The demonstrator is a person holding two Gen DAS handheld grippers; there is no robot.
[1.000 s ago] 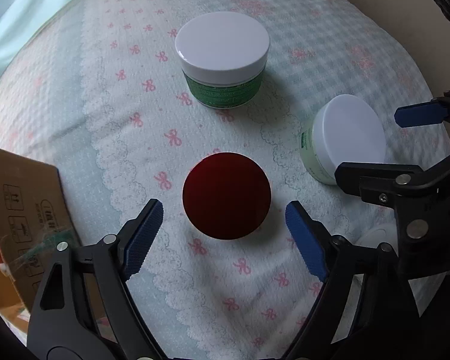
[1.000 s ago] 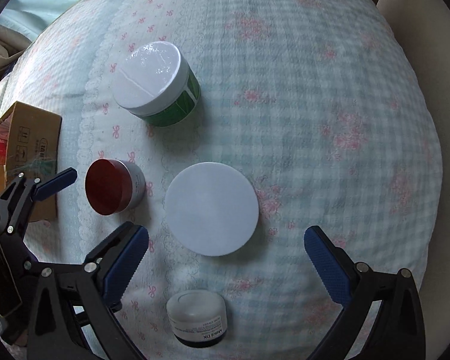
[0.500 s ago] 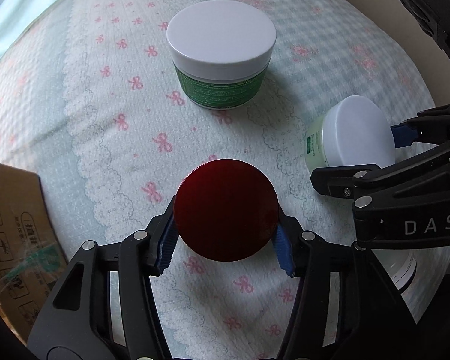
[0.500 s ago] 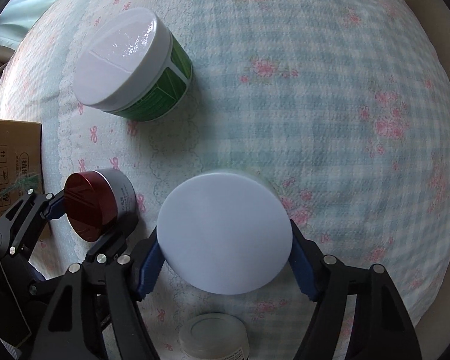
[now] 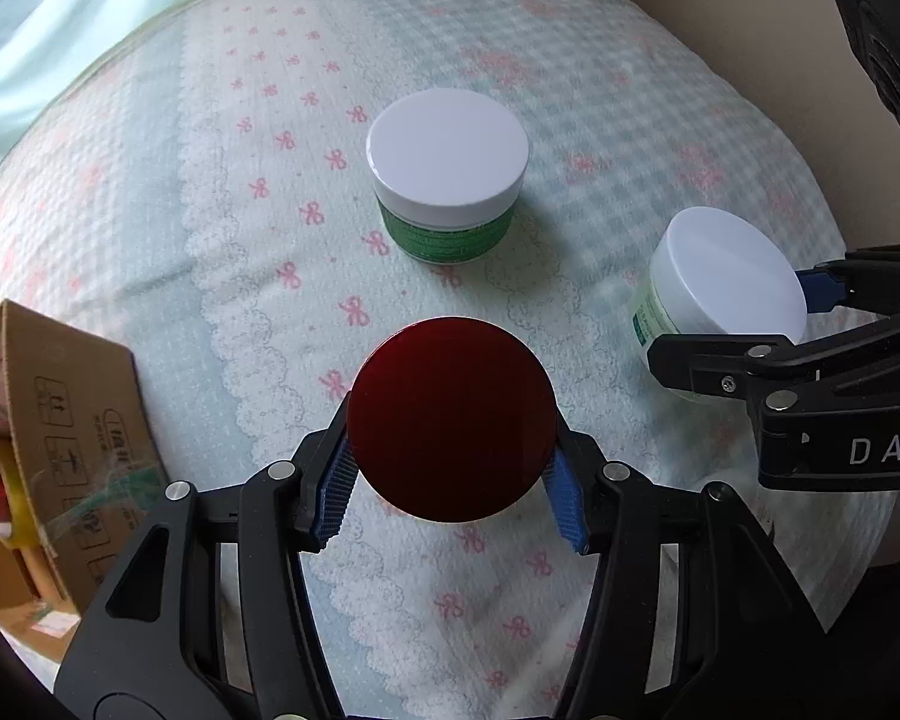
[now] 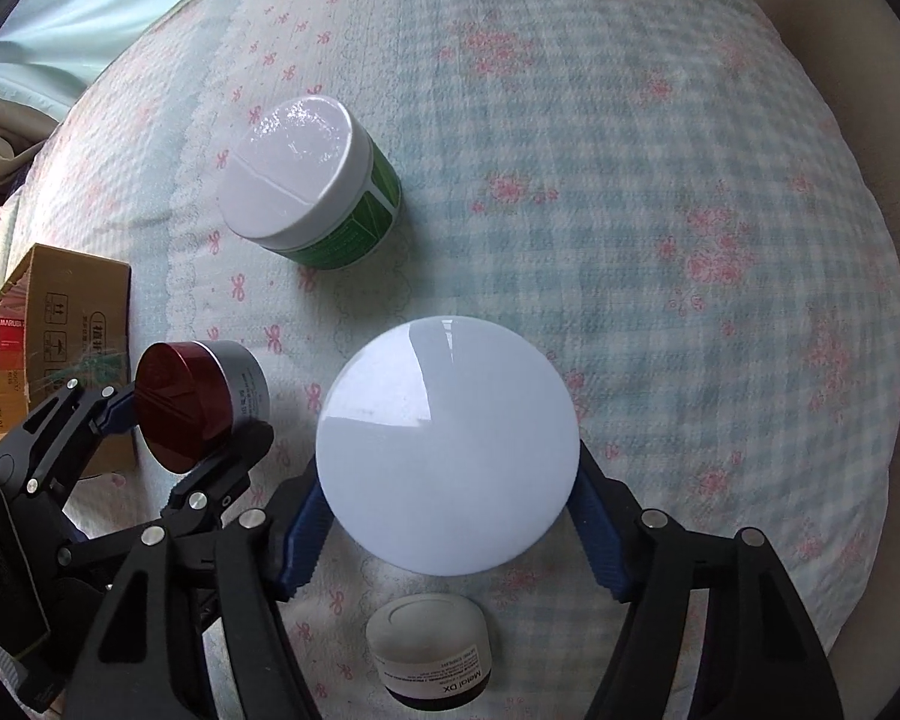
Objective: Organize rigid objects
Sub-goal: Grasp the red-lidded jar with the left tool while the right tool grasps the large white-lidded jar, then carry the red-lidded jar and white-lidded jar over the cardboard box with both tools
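Left wrist view: the left gripper (image 5: 450, 489) is clenched on the red-lidded jar (image 5: 452, 418), with its blue pads pressed against the two sides of the jar under the round dark red lid. Its jaws have just been closing, and the jar is between them. The jar is seen from above, so its body is hidden under the lid here. Further away, near the middle of the scene, the green jar (image 5: 448, 174) with a white lid stands upright on the checked bedspread (image 5: 630, 120), which has pink bows and a lace strip. To the right, the white-lidded jar (image 5: 727, 291) is held in the right gripper (image 5: 744, 324), whose black fingers cross in front of it. At the left edge a cardboard box (image 5: 66, 414) stands beside the bed.

In the right wrist view, the right gripper (image 6: 447, 531) grasps the white-lidded jar (image 6: 448, 453) by its two sides; the wide white lid covers the body completely. Its jaws also have just been closing around this jar. To the left, the left gripper (image 6: 168, 420) holds the red-lidded jar (image 6: 195, 399), and here the grey side of the jar with small print can be seen. The green jar (image 6: 312, 183) is far and to the left, well apart from both grippers. Near the bottom edge, a small frosted jar (image 6: 429, 642) with a dark label stands on the bedspread (image 6: 690, 210) just below the held white lid. The cardboard box (image 6: 60, 312) is at the far left.
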